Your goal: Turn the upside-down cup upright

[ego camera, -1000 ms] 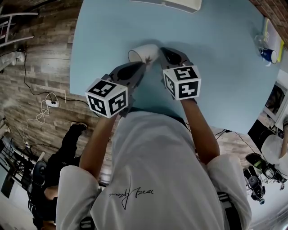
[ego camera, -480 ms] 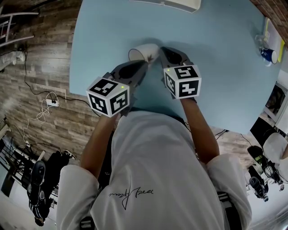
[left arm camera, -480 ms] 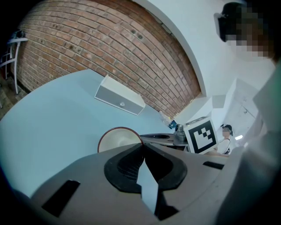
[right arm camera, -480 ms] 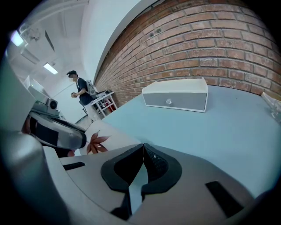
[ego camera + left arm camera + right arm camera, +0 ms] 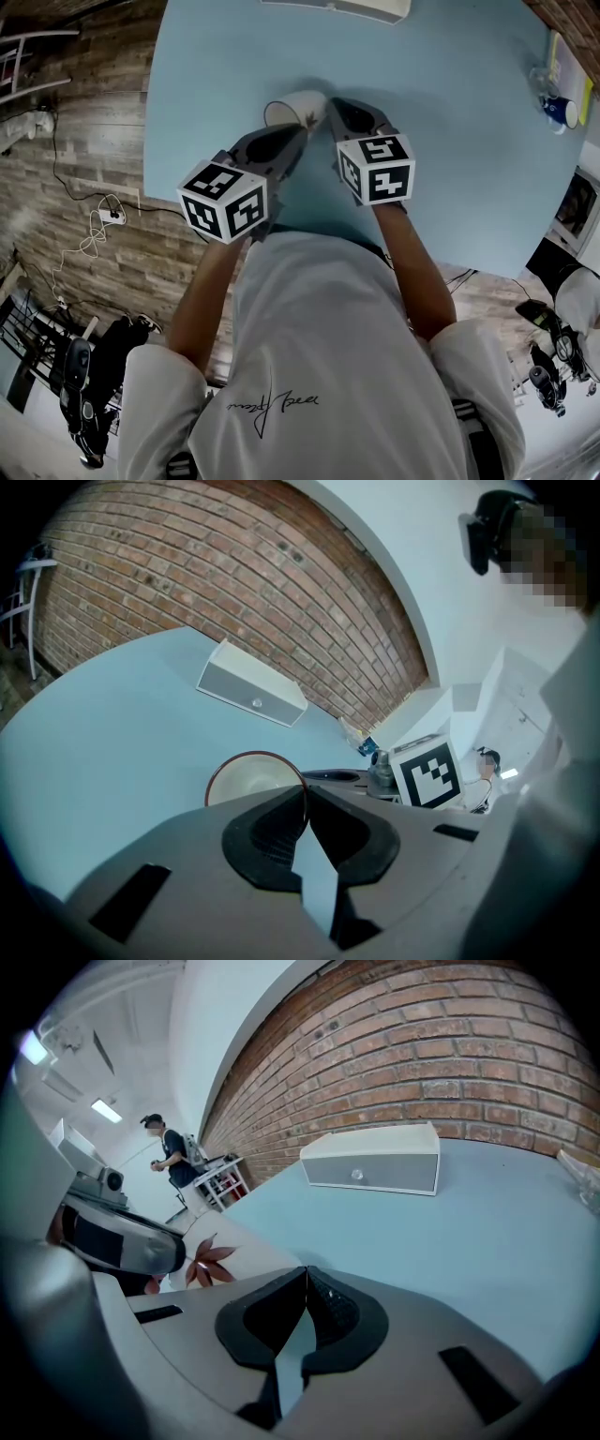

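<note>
A white cup (image 5: 298,108) with a red leaf print lies on its side on the light blue table (image 5: 450,141), its mouth facing left. In the left gripper view the brown-rimmed mouth of the cup (image 5: 248,782) faces the camera. My left gripper (image 5: 302,133) is shut, and the right edge of the rim runs down between the tips of the left gripper (image 5: 305,794). My right gripper (image 5: 330,105) sits just right of the cup's base. The right gripper (image 5: 305,1274) is shut with nothing in it, and the cup's leaf-printed side (image 5: 211,1255) lies to its left.
A long white box (image 5: 347,7) lies at the table's far edge in front of a brick wall. A small bottle and packets (image 5: 561,103) sit at the far right edge. The floor with cables shows on the left. A person (image 5: 169,1157) stands far off.
</note>
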